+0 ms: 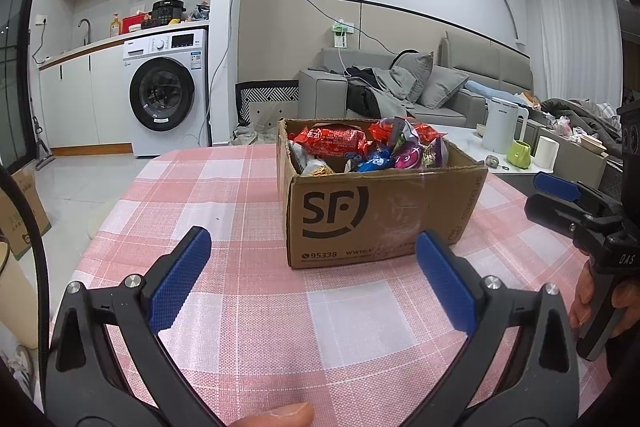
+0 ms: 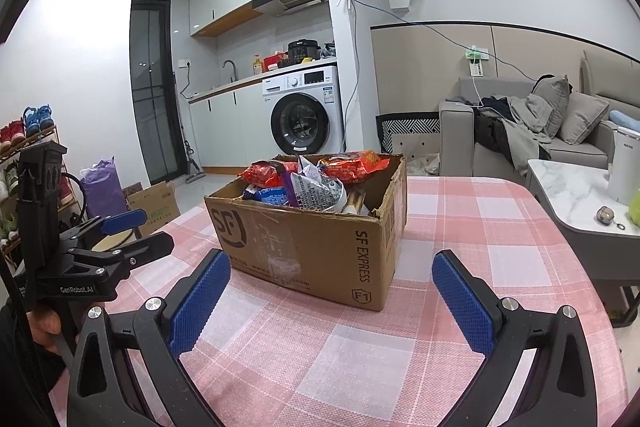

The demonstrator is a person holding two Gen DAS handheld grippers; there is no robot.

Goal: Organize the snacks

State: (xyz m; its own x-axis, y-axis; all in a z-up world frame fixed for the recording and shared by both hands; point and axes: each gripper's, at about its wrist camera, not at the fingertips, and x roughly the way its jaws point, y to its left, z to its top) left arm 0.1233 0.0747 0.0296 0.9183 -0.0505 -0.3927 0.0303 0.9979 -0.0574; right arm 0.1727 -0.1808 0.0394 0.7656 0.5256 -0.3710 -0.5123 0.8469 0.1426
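On the tabletop (image 1: 248,327), the cardboard box (image 1: 376,215) holds every visible snack packet (image 1: 332,141); none lies outside. We hold the left claw (image 1: 312,283) and right claw (image 2: 332,301) wide open, empty, short of the box. This fits sorting finished or pending, so we approach any packet squarely.

- White washing machine (image 1: 166,93) under the kitchen counter
- Grey sofa (image 1: 404,87) piled with cushions and clothes
- White kettle (image 1: 502,125) and green mug (image 1: 519,154) on a marble side table (image 2: 576,195)
- Shoe rack (image 2: 24,147) by the wall
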